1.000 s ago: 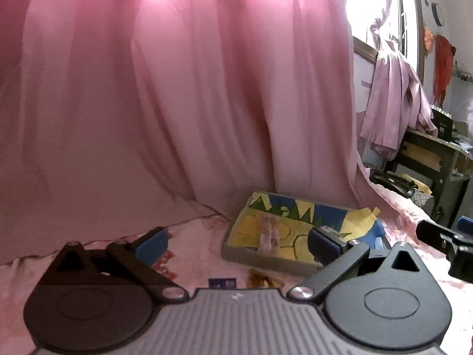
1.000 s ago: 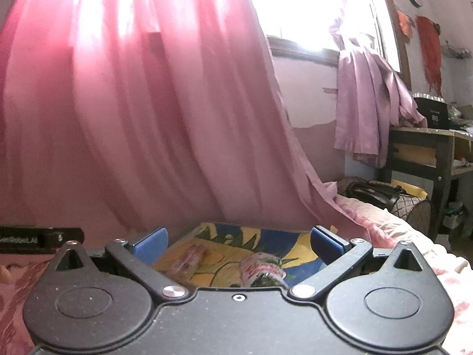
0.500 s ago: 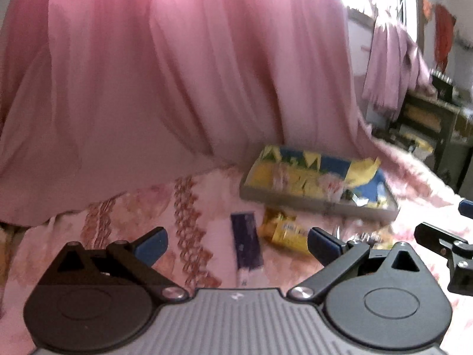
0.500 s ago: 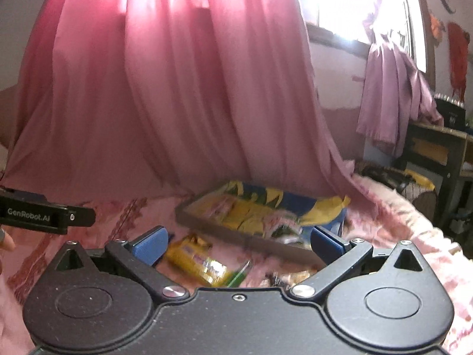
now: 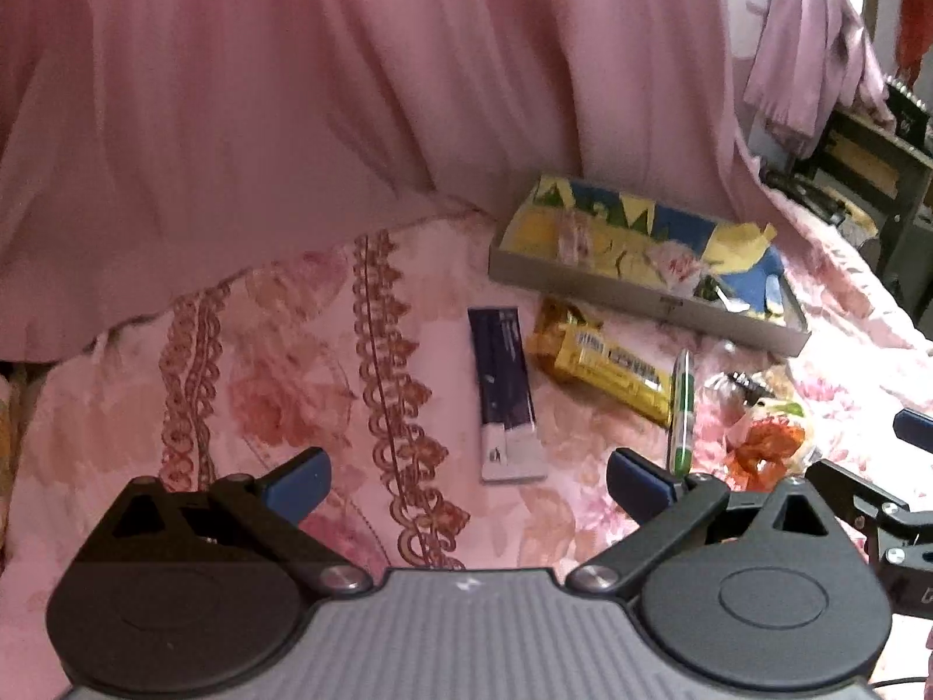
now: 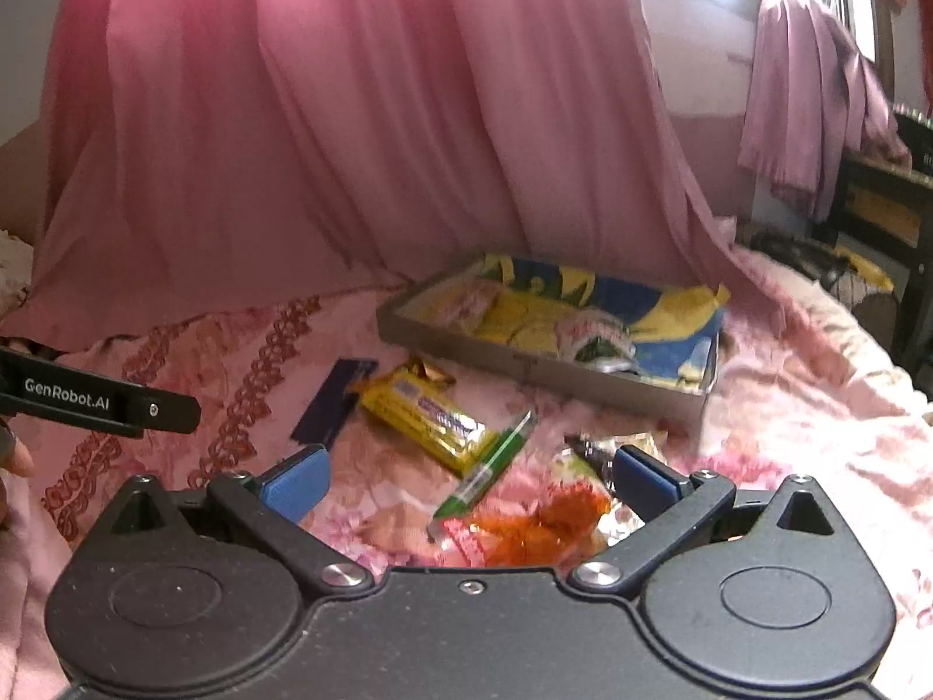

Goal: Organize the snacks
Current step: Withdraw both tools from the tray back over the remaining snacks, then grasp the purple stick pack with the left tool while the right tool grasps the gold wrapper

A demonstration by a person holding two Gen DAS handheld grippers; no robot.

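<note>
A shallow grey tray [image 5: 612,286] with a yellow and blue lining lies on the pink bedspread and holds a few snack packets; it also shows in the right wrist view [image 6: 466,344]. In front of it lie a dark blue packet [image 5: 504,391], a yellow wrapped bar [image 5: 606,364], a green stick [image 5: 681,408] and an orange-filled clear packet [image 5: 764,449]. The right wrist view shows the same bar [image 6: 431,417], stick [image 6: 490,464] and orange packet [image 6: 542,531]. My left gripper [image 5: 466,481] is open and empty above the bedspread. My right gripper [image 6: 466,478] is open and empty just above the orange packet.
A pink curtain [image 5: 350,87] hangs behind the bed. A dark wooden table [image 5: 874,163] with draped cloth stands at the right. The left gripper's side [image 6: 99,402] shows at the left of the right wrist view.
Both grippers have pulled back from the tray and tilted down. The loose snacks on the bedspread have come into view. Both stay open and empty.
</note>
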